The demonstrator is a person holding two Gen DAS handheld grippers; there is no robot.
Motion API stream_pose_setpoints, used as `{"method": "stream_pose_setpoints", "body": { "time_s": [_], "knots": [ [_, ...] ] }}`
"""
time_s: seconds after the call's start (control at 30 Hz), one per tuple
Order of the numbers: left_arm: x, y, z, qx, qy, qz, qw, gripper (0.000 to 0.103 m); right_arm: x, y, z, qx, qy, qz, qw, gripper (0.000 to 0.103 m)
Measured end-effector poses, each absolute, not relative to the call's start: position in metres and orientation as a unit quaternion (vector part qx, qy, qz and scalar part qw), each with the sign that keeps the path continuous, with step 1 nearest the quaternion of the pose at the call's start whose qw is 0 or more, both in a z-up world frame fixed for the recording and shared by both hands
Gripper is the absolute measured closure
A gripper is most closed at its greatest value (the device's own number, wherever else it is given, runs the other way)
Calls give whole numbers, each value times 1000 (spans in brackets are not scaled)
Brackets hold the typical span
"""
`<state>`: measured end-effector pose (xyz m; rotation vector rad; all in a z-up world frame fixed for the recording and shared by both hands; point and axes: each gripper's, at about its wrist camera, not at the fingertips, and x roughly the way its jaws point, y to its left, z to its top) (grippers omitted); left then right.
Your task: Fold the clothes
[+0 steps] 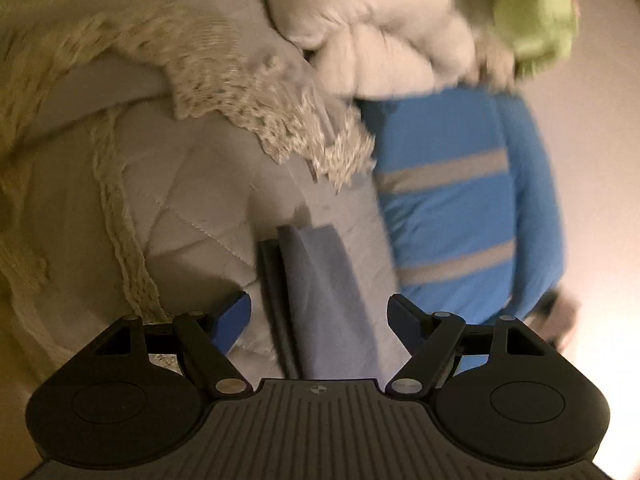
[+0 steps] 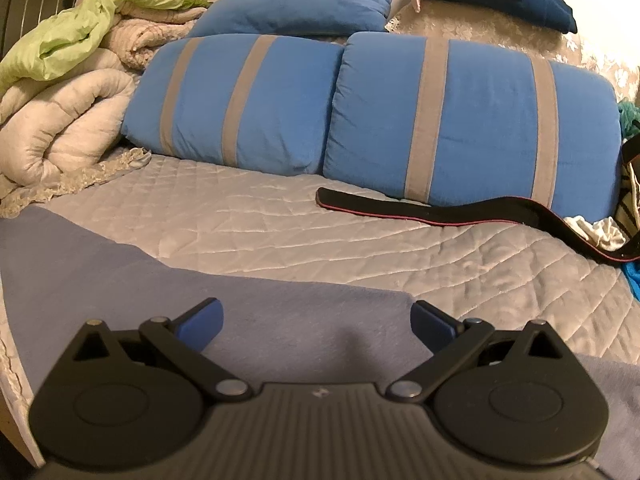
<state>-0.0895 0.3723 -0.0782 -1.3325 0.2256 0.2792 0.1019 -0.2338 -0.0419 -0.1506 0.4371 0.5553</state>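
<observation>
A periwinkle cloth [image 2: 132, 272] lies flat on the grey quilted bedspread [image 2: 304, 216] at the bed's near edge. My right gripper [image 2: 318, 320] hovers over it, jaws wide open, with neither pad on the fabric. The left wrist view is blurred and rolled. There a folded edge of the same cloth [image 1: 328, 300], several layers thick, runs up between the blue fingers [image 1: 236, 316] of my left gripper [image 1: 320, 316]. Those jaws stand apart and their pads are off the cloth.
Two blue pillows with grey stripes [image 2: 248, 100] [image 2: 480, 120] lie behind the cloth, and a plain blue one [image 2: 300, 4] behind them. A black strap [image 2: 440, 212] lies before them. At the left are a rolled white duvet [image 2: 60, 128], a green sheet [image 2: 92, 24] and a crochet throw [image 1: 224, 92].
</observation>
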Motion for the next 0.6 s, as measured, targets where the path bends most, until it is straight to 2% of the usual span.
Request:
{"method": "stream_pose_setpoints", "body": {
  "time_s": [0.13, 0.17, 0.2, 0.23, 0.3, 0.37, 0.43, 0.6],
  "knots": [
    [-84, 377, -82, -632, 87, 116, 762, 30, 102, -233, -42, -69, 214, 273, 935, 0],
    [-82, 378, -81, -631, 89, 112, 763, 33, 101, -233, -42, -69, 214, 274, 935, 0],
    [-79, 379, -82, -634, 93, 104, 761, 40, 101, -233, -42, -69, 214, 274, 935, 0],
    [-75, 379, -82, -639, 100, 97, 757, 54, 101, -233, -42, -69, 215, 273, 935, 0],
    [-66, 376, -81, -639, 118, 90, 755, 62, 101, -232, -42, -69, 216, 273, 935, 0],
    [-61, 369, -76, -618, 135, 102, 768, 84, 100, -232, -42, -68, 216, 272, 935, 0],
    [-57, 363, -66, -593, 146, 119, 783, 95, 100, -233, -42, -69, 216, 271, 935, 0],
    [-49, 337, -5, -475, 168, 126, 855, 96, 102, -234, -42, -65, 218, 272, 935, 0]
  ]
}}
